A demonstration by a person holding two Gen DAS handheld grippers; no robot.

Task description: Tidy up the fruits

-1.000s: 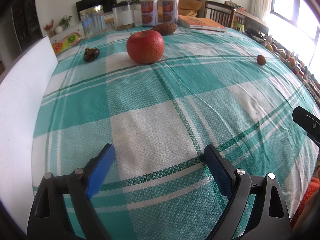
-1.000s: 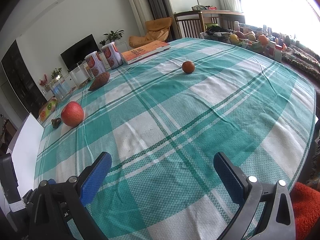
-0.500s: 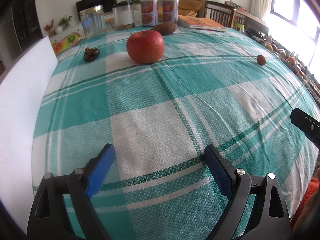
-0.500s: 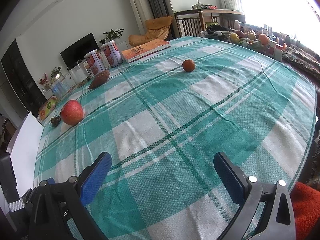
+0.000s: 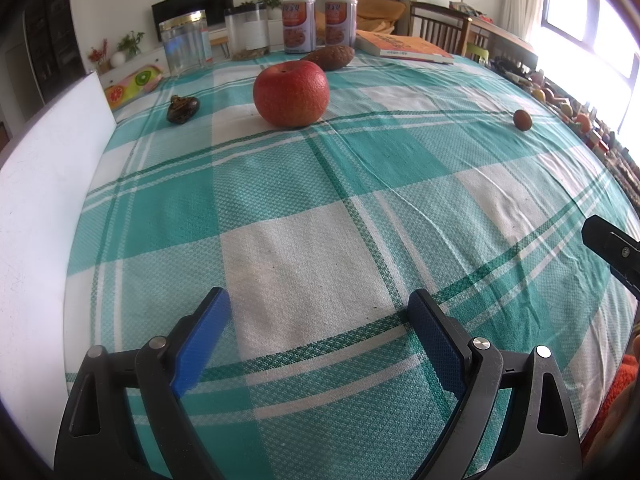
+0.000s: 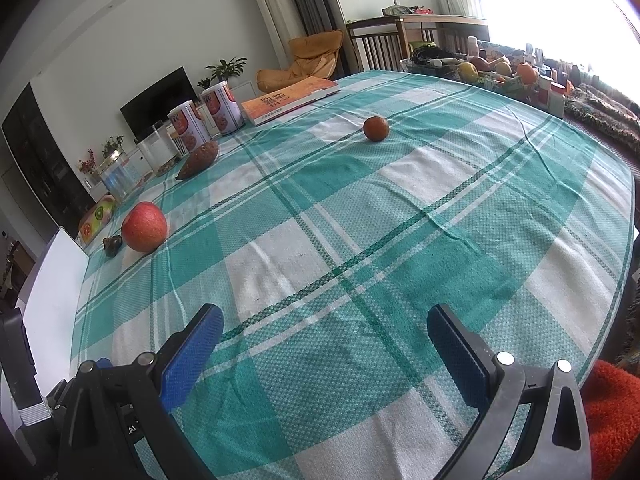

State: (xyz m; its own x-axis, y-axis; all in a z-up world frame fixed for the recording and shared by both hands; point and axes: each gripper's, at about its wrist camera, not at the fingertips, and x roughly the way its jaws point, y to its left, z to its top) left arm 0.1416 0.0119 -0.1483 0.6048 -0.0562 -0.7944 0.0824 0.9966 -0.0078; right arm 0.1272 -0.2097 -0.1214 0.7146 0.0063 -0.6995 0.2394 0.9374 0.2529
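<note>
so both tongs are just hanging low over the near edge of the desk [image 5: 304,248] with nothing in them. left tongs [image 5: 318,316] have their blue pads spread wide apart over a white square of the teal checked cloth, and the right tongs [image 6: 324,330] are spread the same way, empty too. the fruit is all farther up the desk: a big red apple [image 5: 291,93] sits straight ahead in the left view, with a small dark lumpy thing [image 5: 183,109] just to its left and a brown oblong fruit [image 5: 328,57] right behind it. a little round brown-orange fruit [image 6: 376,128] sits by itself well off to the right, apart from the others. along the far edge there are two printed cans [image 5: 318,24], a couple of clear jars [image 5: 186,46] and an orange book [image 5: 404,45]. a white board [image 5: 44,216] stands along the left side of the desk.
</note>
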